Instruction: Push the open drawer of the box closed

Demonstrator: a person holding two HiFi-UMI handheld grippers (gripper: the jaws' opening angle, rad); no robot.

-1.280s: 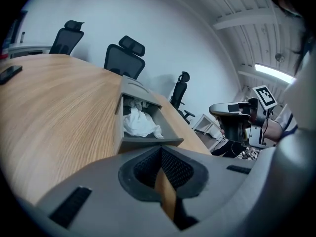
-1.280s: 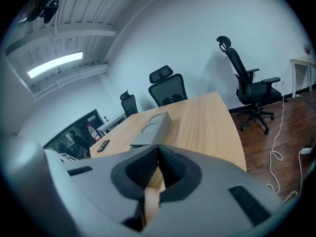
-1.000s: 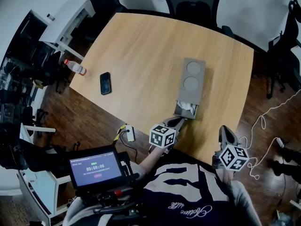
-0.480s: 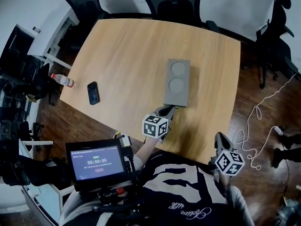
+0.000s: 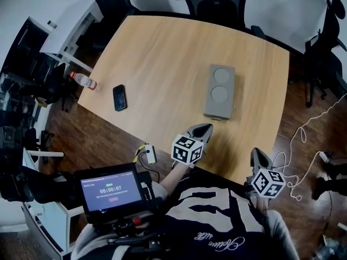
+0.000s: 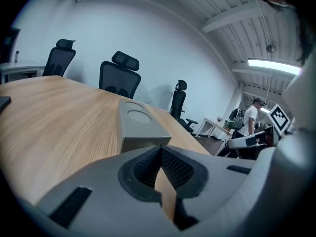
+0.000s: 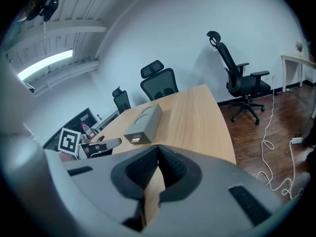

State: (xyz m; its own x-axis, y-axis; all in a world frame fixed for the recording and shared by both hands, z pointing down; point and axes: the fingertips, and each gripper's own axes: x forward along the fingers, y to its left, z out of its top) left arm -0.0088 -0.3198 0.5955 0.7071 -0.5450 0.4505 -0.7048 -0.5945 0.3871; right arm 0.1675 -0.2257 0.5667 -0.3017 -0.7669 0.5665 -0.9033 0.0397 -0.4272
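Past left tongs and right tongs, both pinched empty, box drawer sits flush.

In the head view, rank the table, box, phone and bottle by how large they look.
1. Table
2. Box
3. Phone and bottle: these look about alike, so I leave them unranked.

A dark navy top with broad white stripes and white script lettering is being worn at the lower centre of the frame. The left tongs and the right tongs are being seen as pale grey moulded shells with black ribbed pads, each being topped by a white cube with black square markers.
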